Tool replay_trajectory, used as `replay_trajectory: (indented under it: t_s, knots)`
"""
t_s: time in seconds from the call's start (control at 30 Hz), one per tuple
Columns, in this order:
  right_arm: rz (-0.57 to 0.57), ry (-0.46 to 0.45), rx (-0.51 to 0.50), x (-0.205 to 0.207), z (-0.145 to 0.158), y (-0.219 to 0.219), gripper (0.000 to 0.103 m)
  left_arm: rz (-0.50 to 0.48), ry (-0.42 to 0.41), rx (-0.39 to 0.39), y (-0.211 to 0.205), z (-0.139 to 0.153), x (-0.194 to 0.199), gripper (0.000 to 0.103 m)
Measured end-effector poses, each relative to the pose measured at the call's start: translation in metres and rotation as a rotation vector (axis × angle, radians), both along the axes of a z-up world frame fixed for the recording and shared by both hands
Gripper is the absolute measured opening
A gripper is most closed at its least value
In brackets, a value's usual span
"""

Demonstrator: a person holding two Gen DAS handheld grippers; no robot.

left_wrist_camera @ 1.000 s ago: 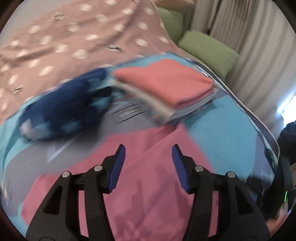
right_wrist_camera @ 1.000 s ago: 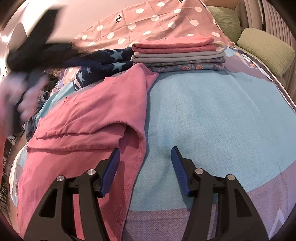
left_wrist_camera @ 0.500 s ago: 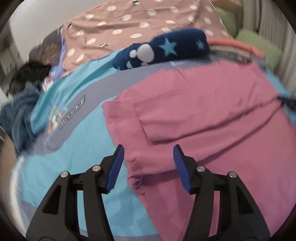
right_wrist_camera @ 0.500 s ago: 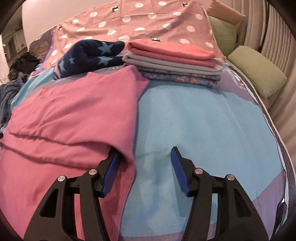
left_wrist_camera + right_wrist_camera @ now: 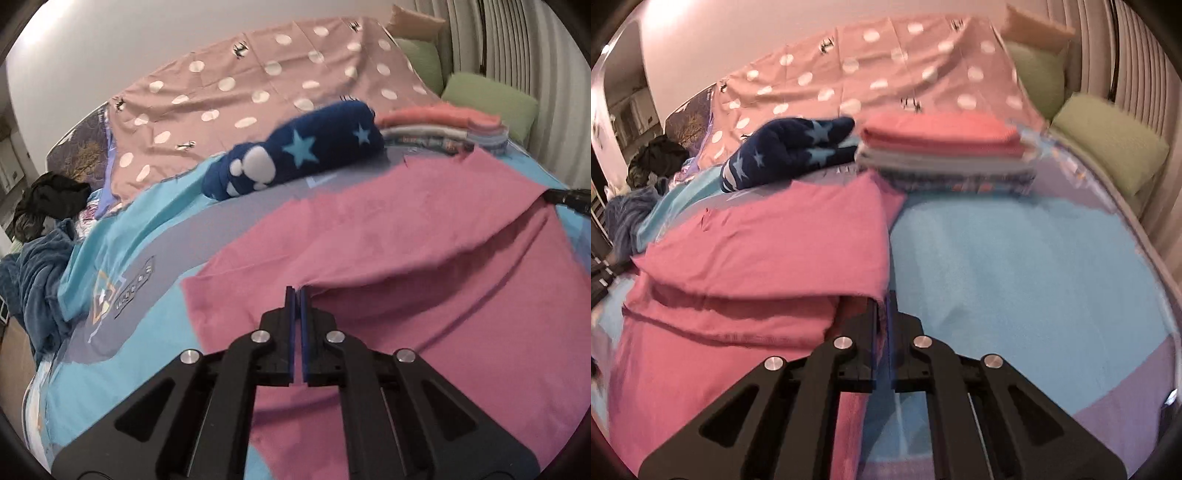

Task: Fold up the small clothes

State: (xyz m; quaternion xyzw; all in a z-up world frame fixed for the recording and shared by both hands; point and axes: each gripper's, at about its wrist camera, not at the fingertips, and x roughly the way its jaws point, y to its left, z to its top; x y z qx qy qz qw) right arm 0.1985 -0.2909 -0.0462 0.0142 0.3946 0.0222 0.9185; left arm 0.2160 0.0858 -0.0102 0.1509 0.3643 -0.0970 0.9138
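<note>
Just in front of the folded stack [image 5: 945, 151], the pink garment [image 5: 406, 236] lies on the bed, left gripper [image 5: 295, 291] and right gripper [image 5: 884, 299] each pinched on an edge; lifting evenly should keep the fold straight.

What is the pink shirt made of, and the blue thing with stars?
The pink shirt looks like thin, matte cotton knit: it drapes and creases softly where each tool pinches it. The blue starry thing seems to be thick, fuzzy fleece, since it lies plump and rounded. Both are guesses, since the pictures are blurry.
</note>
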Motion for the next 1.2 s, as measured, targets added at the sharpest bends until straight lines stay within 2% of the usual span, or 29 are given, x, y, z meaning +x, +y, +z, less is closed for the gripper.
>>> replay_trajectory:
  t_s: [0.13, 0.17, 0.2, 0.23, 0.27, 0.3, 0.37, 0.47, 0.57, 0.6, 0.7, 0.73, 0.77, 0.83, 0.93, 0.97, 1.03, 1.13, 1.17, 1.2]
  knots:
    - [0.043, 0.092, -0.096, 0.0, -0.022, 0.01, 0.005, 0.022, 0.051, 0.117, 0.005, -0.026, -0.005, 0.003]
    - [0.043, 0.104, -0.095, -0.002, -0.025, 0.009, 0.009, 0.034, 0.062, 0.142, 0.006, -0.035, -0.006, 0.004]
    - [0.035, 0.103, -0.09, -0.004, -0.025, 0.007, 0.018, 0.051, 0.07, 0.15, 0.009, -0.042, -0.006, 0.008]
    - [0.023, 0.102, -0.088, -0.005, -0.023, 0.004, 0.023, 0.062, 0.077, 0.141, 0.013, -0.045, -0.008, 0.01]
    - [0.007, 0.102, -0.079, -0.008, -0.019, 0.0, 0.029, 0.074, 0.076, 0.119, 0.016, -0.046, -0.011, 0.015]
    - [-0.001, 0.106, -0.062, -0.01, -0.015, -0.003, 0.029, 0.08, 0.073, 0.107, 0.019, -0.045, -0.013, 0.024]
    - [-0.004, 0.095, -0.01, -0.016, -0.003, -0.01, 0.029, 0.103, 0.047, 0.077, 0.022, -0.037, -0.018, 0.033]
    - [0.021, 0.052, 0.055, -0.016, 0.013, -0.01, 0.029, 0.134, -0.001, 0.007, 0.03, -0.02, -0.021, 0.036]
    - [0.064, 0.012, 0.085, -0.005, 0.022, 0.006, 0.029, 0.184, -0.005, -0.079, 0.041, -0.012, -0.011, 0.04]
    - [0.084, 0.006, 0.095, 0.001, 0.021, 0.01, 0.029, 0.202, 0.004, -0.108, 0.045, -0.012, -0.007, 0.04]
    - [0.137, 0.023, 0.146, 0.017, 0.009, 0.023, 0.029, 0.257, 0.081, -0.287, 0.068, -0.019, 0.014, 0.04]
    - [0.128, 0.045, 0.133, 0.024, 0.0, 0.027, 0.029, 0.279, 0.118, -0.339, 0.076, -0.025, 0.024, 0.039]
    - [0.112, 0.067, 0.118, 0.028, -0.008, 0.028, 0.029, 0.285, 0.131, -0.348, 0.077, -0.029, 0.029, 0.036]
    - [0.071, 0.138, 0.125, 0.035, -0.031, 0.027, 0.029, 0.26, 0.156, -0.323, 0.069, -0.035, 0.039, 0.035]
    - [0.071, 0.12, 0.205, 0.034, -0.035, 0.017, 0.029, 0.184, 0.178, -0.209, 0.041, -0.044, 0.044, 0.035]
    - [0.07, 0.121, 0.223, 0.034, -0.036, 0.015, 0.029, 0.17, 0.176, -0.16, 0.031, -0.048, 0.044, 0.036]
    - [0.07, 0.112, 0.227, 0.033, -0.038, 0.015, 0.03, 0.169, 0.159, -0.111, 0.021, -0.05, 0.042, 0.038]
    - [0.073, 0.102, 0.188, 0.032, -0.038, 0.022, 0.03, 0.202, 0.156, -0.126, 0.025, -0.051, 0.043, 0.048]
    - [0.073, 0.1, 0.181, 0.031, -0.038, 0.022, 0.03, 0.22, 0.151, -0.122, 0.029, -0.051, 0.043, 0.06]
    - [0.073, 0.098, 0.179, 0.03, -0.038, 0.023, 0.03, 0.237, 0.146, -0.115, 0.032, -0.05, 0.043, 0.067]
